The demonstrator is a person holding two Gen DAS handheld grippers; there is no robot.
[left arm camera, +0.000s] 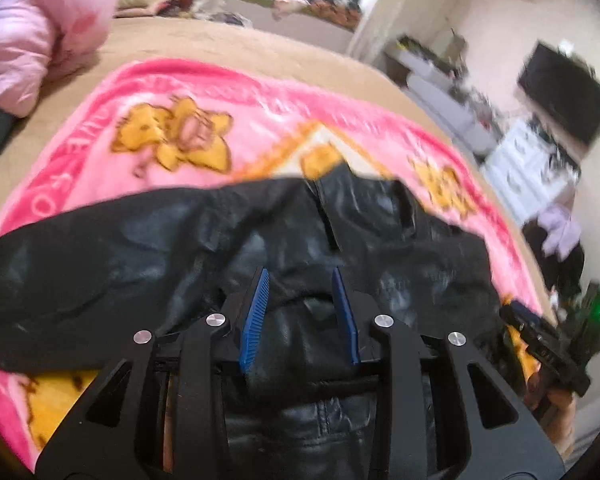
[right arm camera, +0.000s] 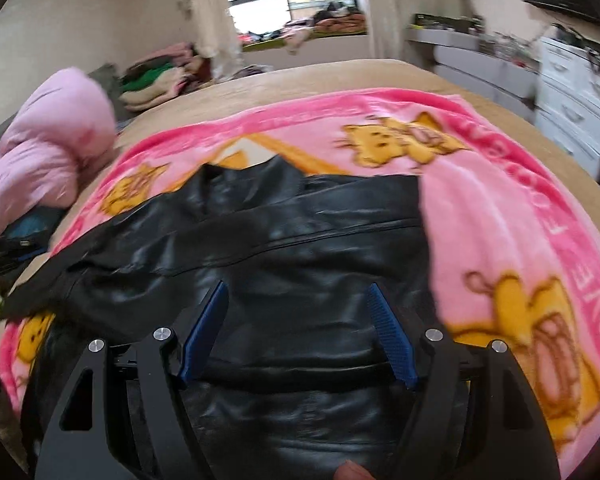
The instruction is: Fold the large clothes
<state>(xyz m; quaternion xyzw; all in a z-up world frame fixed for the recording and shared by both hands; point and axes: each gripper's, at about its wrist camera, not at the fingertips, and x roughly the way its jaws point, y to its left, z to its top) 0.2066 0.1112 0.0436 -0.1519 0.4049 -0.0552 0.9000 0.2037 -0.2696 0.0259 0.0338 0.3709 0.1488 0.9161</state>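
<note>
The black leather jacket (right arm camera: 284, 240) is lying spread across the pink cartoon blanket (right arm camera: 500, 216) on the bed (right arm camera: 300, 76), collar at the far side. I am holding my right gripper (right arm camera: 298, 332) over its near middle, jaws standing wide, gripping nothing. My left gripper (left arm camera: 300, 312) is hovering above the jacket too, jaws parted a little, and no leather is pinched between them. Judging from here, the slick leather may be sliding off an open jaw, or I could be snagging blanket along with it, spoiling the fold.
</note>
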